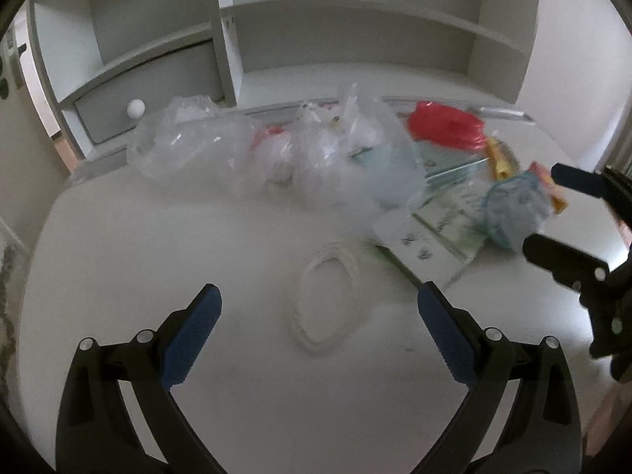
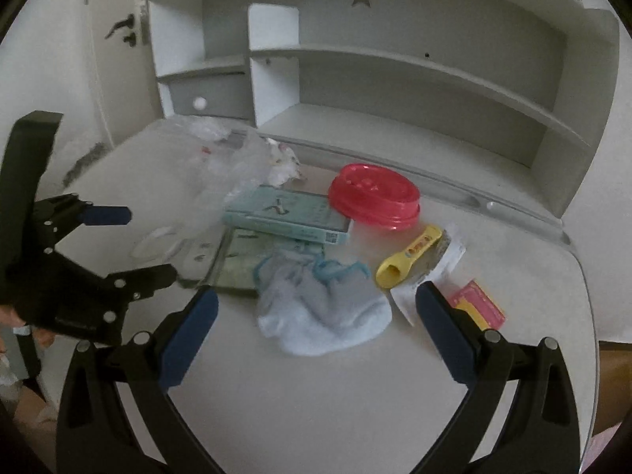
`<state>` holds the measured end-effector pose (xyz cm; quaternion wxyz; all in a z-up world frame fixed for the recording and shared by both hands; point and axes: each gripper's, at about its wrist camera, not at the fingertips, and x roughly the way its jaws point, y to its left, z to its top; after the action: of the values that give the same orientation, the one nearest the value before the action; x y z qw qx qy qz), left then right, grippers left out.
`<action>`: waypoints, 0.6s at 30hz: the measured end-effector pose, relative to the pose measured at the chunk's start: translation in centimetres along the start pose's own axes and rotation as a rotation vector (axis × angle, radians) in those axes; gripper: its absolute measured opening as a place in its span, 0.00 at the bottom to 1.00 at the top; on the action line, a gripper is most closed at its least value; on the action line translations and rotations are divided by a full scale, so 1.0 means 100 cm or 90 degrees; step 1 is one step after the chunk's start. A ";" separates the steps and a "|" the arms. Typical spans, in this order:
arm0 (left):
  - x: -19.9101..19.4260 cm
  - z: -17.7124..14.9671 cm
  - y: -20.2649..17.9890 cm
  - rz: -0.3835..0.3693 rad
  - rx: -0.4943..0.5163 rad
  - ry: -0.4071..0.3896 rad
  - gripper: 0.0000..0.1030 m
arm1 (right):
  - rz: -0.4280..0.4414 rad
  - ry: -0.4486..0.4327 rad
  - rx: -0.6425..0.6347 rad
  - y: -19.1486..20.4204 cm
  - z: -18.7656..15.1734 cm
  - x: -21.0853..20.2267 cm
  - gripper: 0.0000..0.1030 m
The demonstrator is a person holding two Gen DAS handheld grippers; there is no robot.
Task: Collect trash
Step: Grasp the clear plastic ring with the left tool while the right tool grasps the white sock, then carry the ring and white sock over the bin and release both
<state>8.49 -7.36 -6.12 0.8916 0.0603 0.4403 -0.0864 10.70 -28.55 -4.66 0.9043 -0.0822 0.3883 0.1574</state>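
A clear plastic bag (image 1: 237,150) stuffed with crumpled white waste lies across the back of the white desk (image 1: 158,245). A coiled white cord (image 1: 328,300) rests just ahead of my left gripper (image 1: 320,304), which is open with nothing in it. My right gripper (image 2: 316,304) is open too, hovering over a pale blue sock (image 2: 324,304). Around the sock lie a yellow tube (image 2: 407,256), a white wrapper (image 2: 438,264), a pink and yellow packet (image 2: 480,302), a red lid (image 2: 375,195) and teal booklets (image 2: 284,213). The same bag (image 2: 221,162) shows at left in the right wrist view.
A grey and white shelf unit (image 2: 395,71) with a knobbed drawer (image 1: 136,108) stands along the desk's back edge. The other gripper (image 2: 130,241) shows at left in the right wrist view, and at the right edge (image 1: 541,205) of the left one. A door (image 2: 118,39) is far left.
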 end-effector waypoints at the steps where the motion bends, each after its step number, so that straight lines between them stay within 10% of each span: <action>1: 0.005 0.001 0.002 -0.003 0.001 0.012 0.94 | -0.005 0.005 0.005 0.000 0.001 0.005 0.94; 4: 0.011 0.004 0.001 -0.008 0.002 0.009 0.85 | -0.012 0.024 0.022 -0.007 0.002 0.013 0.87; 7: 0.007 0.005 0.000 -0.016 0.015 -0.005 0.63 | 0.011 0.031 0.035 -0.012 0.001 0.016 0.58; 9: 0.003 0.004 -0.002 -0.016 0.020 -0.015 0.35 | 0.032 0.047 0.042 -0.012 0.000 0.020 0.47; 18: -0.007 -0.002 0.013 -0.099 -0.039 -0.029 0.33 | 0.007 -0.008 0.044 -0.003 -0.003 -0.004 0.28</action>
<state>8.19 -5.96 -5.71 0.8936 -0.0036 0.4254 -0.1432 10.40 -29.02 -4.58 0.9082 -0.0480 0.3881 0.1494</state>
